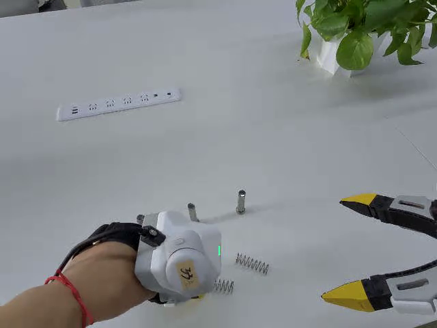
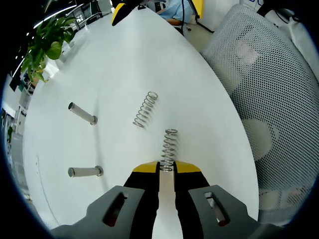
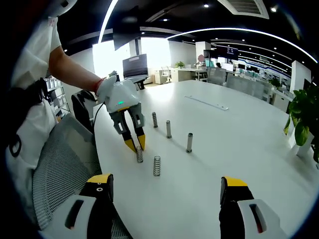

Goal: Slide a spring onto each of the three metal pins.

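1. The white surface (image 1: pixel 273 123) carries everything.
2. My right gripper (image 3: pixel 167 183) hangs well apart, its fingers spread wide and holding nothing.
3. My left gripper (image 2: pixel 166 167) is the nearer one. Its fingers pinch the near end of a spring (image 2: pixel 169 144), whose long axis points out toward 12 o'clock.
4. From there, a bare pin (image 2: pixel 82 113) stands at 10 o'clock and a nearer pin (image 2: pixel 84 172) at 9.
5. A second spring (image 2: pixel 145 109) lies loose at 11 o'clock.

The near end of the spring (image 2: pixel 169 144) is lost between the tips of the left hand-held gripper (image 2: pixel 167 168), seemingly pinched there. In the head view that gripper's body covers its jaws and most of a third pin (image 1: pixel 140 219). The right hand-held gripper (image 1: pixel 336 248) runs off the right edge.
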A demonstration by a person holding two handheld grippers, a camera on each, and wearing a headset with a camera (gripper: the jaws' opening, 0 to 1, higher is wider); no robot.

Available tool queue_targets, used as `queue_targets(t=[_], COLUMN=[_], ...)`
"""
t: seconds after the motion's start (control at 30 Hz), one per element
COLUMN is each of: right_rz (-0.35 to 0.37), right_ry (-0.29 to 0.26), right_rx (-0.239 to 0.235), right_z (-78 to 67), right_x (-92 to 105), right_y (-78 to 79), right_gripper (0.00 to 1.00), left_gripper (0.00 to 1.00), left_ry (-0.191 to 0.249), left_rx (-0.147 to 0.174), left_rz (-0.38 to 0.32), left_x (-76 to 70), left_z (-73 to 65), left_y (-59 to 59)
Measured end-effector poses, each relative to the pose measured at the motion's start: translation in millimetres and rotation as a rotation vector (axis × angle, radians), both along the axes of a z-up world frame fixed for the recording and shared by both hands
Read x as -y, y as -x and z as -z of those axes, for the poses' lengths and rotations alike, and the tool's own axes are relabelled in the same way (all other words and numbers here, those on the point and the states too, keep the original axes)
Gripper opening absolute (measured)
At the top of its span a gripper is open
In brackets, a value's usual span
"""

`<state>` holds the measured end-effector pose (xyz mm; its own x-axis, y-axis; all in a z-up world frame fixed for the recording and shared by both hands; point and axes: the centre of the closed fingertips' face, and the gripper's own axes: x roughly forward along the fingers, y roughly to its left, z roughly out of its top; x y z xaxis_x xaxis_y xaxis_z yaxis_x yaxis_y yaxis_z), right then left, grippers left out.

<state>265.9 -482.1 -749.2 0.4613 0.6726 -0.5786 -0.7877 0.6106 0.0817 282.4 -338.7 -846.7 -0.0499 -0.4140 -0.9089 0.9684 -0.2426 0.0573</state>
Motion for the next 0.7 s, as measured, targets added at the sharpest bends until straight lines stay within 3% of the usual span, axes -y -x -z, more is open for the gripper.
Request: queue_targets(t=[0.7], right_rz=[-0.035], right_ry=[0.006], right_rx=[0.006], right_z=[-7.0], right_x=[-16.6], right_y=[-1.5], right_gripper=[0.86], left_gripper=[0.07], left_ry=[0.1], left_rx=[-0.063], left_rz=[-0.108], left_x=[-4.8], left_z=[-7.8], left_y=[11.3])
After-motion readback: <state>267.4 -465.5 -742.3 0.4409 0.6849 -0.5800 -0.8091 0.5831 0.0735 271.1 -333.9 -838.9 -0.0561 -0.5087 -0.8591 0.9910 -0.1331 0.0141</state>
